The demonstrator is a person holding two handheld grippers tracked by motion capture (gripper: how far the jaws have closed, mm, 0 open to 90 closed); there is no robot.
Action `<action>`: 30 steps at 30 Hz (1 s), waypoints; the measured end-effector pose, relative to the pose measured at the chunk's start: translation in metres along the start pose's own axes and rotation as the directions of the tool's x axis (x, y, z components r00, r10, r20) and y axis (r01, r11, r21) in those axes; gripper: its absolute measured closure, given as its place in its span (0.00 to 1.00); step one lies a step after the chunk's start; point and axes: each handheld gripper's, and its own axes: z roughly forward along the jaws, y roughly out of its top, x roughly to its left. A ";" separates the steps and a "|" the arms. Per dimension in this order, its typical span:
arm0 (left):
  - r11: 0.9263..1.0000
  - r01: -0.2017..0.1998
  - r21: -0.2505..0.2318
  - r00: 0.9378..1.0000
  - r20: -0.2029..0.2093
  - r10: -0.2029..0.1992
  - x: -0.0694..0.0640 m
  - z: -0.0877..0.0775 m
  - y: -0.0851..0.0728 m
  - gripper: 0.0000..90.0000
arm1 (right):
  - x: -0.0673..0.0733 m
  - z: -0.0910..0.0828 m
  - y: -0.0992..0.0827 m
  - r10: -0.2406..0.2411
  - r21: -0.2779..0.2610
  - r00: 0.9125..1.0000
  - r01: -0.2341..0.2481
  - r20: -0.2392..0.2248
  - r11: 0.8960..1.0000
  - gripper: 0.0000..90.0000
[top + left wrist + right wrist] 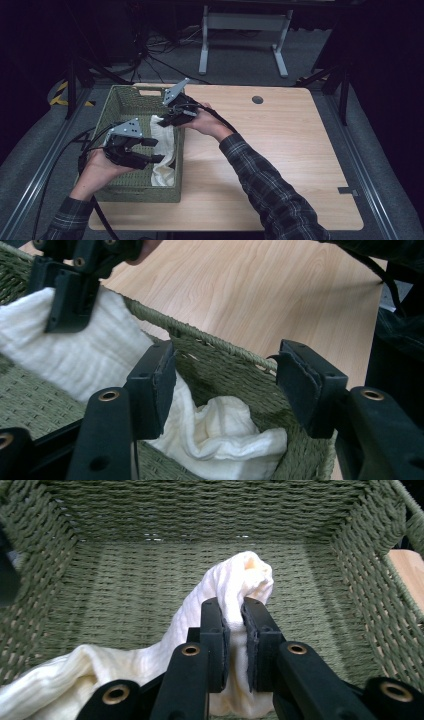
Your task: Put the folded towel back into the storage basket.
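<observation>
Left of centre in the high view, a green woven basket (119, 102) sits on the wooden table (280, 150), and a white cloth (165, 145) lies inside it along the wall toward the frame's middle, one end heaped near the basket's lower corner. The right gripper (235, 610) has its jaws pinched tight on a raised fold of the cloth (240, 580), holding that end up over the basket floor. The left gripper (225, 385) stands with its jaws parted; the heap of cloth (220, 435) lies below and between them, and the pads do not press on it. Judging from this, getting the cloth into the basket looks mostly done: one end appears let go and settled. What seems left is for the right gripper to release its fold and both hands to draw clear.
</observation>
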 end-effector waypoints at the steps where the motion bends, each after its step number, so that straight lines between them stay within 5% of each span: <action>1: 1.000 0.004 -0.007 1.000 -0.005 -0.004 0.000 0.000 0.000 0.46 | -0.002 0.000 0.000 0.004 0.000 1.000 -0.004 0.005 1.000 0.90; 10: 1.000 0.008 -0.024 1.000 -0.013 -0.008 0.002 0.003 0.004 0.43 | -0.034 0.005 -0.001 0.014 -0.001 0.999 -0.014 0.051 1.000 0.89; 14: 0.999 0.016 -0.035 1.000 -0.017 -0.017 0.003 0.005 0.007 0.41 | -0.041 0.002 -0.004 0.052 -0.023 0.994 -0.049 0.100 0.999 0.70; 21: 0.998 0.019 -0.059 1.000 -0.010 -0.019 -0.002 0.017 0.022 0.37 | -0.033 -0.029 -0.007 0.076 -0.090 0.991 -0.066 0.112 0.994 0.56; 30: 0.998 0.011 -0.055 1.000 -0.006 -0.012 -0.012 0.049 0.052 0.33 | -0.019 -0.069 -0.039 0.096 -0.075 0.990 -0.088 0.104 0.993 0.51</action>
